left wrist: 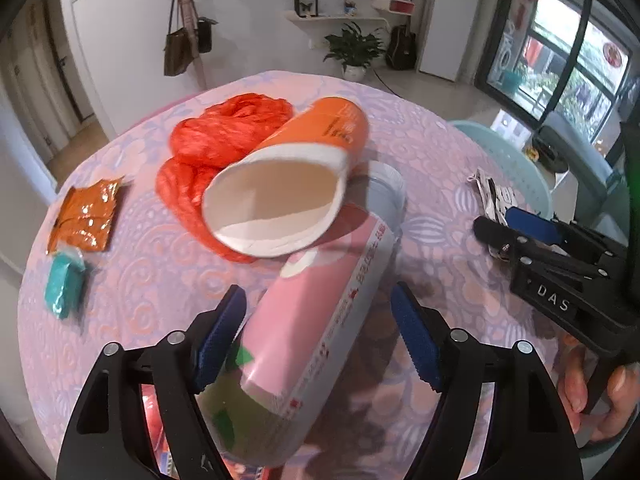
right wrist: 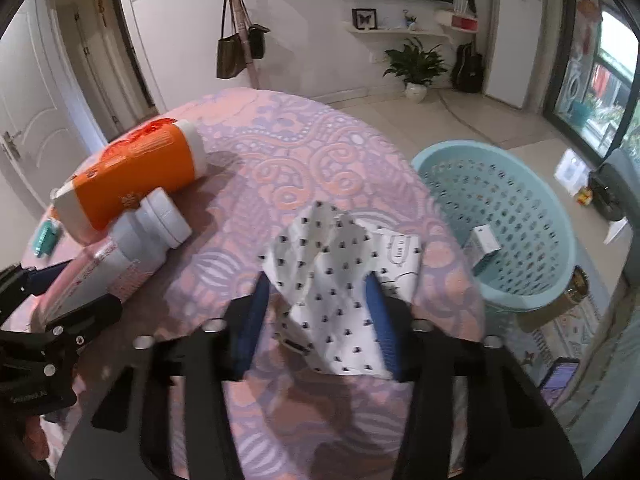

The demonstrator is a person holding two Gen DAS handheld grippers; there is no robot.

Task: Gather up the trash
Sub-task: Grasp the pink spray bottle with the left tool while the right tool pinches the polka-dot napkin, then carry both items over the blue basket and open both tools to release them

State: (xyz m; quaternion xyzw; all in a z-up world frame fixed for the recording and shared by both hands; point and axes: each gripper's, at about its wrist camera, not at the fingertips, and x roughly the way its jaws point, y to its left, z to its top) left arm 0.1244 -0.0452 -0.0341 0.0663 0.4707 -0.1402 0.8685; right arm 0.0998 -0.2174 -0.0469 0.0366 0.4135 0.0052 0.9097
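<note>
Left gripper [left wrist: 318,340] loosely astride pink bottle [left wrist: 320,304], right gripper [right wrist: 316,312] pinching wrapper [right wrist: 332,280] near table edge [right wrist: 460,280].

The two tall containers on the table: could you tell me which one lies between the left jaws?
The pink bottle; the orange carton lies across its far end, beyond the jaws.

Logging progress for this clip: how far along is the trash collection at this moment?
Done: one small box already lies in the teal basket beside the table. In hand: the right gripper straddles the spotted wrapper; the left gripper straddles the pink bottle; a firm grip is unclear for both. Left: the orange cup, red bag, orange packet and teal packet.
</note>
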